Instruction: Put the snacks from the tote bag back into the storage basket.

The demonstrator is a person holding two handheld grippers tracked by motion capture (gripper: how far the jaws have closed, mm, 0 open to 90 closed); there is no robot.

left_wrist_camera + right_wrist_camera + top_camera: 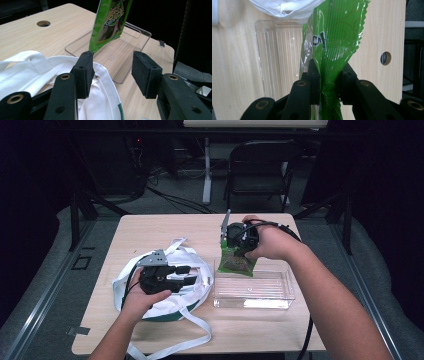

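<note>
On the pale wooden table (150,227) in a dark room, your right gripper (231,242) pinches a green crinkled snack packet (237,261) by its sealed edge above the clear plastic tray (280,292), while your left gripper (187,274), jaws apart, rests on the white cloth bag (197,292) beside it.

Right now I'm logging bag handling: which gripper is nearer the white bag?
Left. The left gripper hovers over the white bag; the right gripper holds a green packet above the clear tray.

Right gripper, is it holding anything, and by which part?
Yes, the right gripper is shut on the green snack packet, pinching its crimped end.
</note>
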